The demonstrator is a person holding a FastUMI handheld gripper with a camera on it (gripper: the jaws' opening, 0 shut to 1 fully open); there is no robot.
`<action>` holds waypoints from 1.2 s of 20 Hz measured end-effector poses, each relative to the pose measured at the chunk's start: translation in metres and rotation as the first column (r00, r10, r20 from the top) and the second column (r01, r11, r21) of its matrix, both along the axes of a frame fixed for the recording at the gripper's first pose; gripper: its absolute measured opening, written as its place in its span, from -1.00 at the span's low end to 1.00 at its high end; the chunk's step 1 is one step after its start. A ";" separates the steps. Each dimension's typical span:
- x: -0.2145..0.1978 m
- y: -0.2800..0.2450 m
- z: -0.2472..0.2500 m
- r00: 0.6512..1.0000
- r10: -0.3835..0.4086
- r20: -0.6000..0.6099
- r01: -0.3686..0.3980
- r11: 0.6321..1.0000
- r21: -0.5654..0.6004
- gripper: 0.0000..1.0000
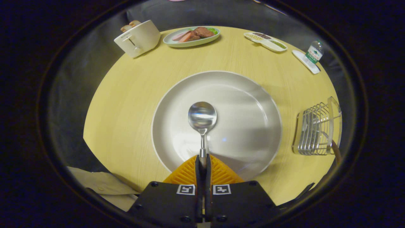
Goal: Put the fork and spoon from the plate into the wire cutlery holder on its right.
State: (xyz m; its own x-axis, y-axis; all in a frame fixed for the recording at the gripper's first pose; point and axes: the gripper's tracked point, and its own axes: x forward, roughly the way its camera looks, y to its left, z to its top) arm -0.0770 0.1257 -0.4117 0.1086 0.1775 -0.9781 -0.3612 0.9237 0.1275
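The hand-held gripper (202,161) pinches the spoon (202,122) by its handle, bowl out ahead over the plate (253,120). This looks like the spoon's carry step; next it must swing right to the wire cutlery holder (316,129).

Evenly lit from above, fairly bright at center, dimming toward the rim. Soft glare across the plate (240,104); sharp highlight in the spoon (202,116) bowl. Short shadows right of the wire holder (316,131). Strong fisheye bending of the counter (126,104) edge. Upper-frame items slightly soft.
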 end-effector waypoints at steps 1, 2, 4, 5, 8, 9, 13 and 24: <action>0.002 -0.003 0.005 1.000 -0.006 0.000 0.006 1.000 0.004 -0.87; 0.003 -0.008 0.011 1.000 -0.006 0.002 0.006 1.000 0.003 -0.87; 0.010 -0.020 0.023 1.000 0.001 0.013 -0.001 1.000 -0.008 -0.87; 0.013 -0.026 0.031 1.000 0.000 0.018 0.000 1.000 -0.010 -0.87; 0.023 -0.046 0.053 0.999 -0.017 0.031 0.017 1.000 -0.012 -0.87; 0.027 -0.055 0.060 0.999 -0.021 0.039 0.021 1.000 -0.017 -0.87; 0.042 -0.090 0.081 0.997 -0.026 0.078 0.031 0.998 -0.061 -0.87; 0.066 -0.161 0.109 0.996 -0.039 0.075 0.050 0.988 -0.149 -0.87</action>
State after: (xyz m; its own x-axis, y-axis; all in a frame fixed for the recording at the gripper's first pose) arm -0.0105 -0.0357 -0.3028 0.1840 0.0223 -0.9827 -0.3226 0.9457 -0.0390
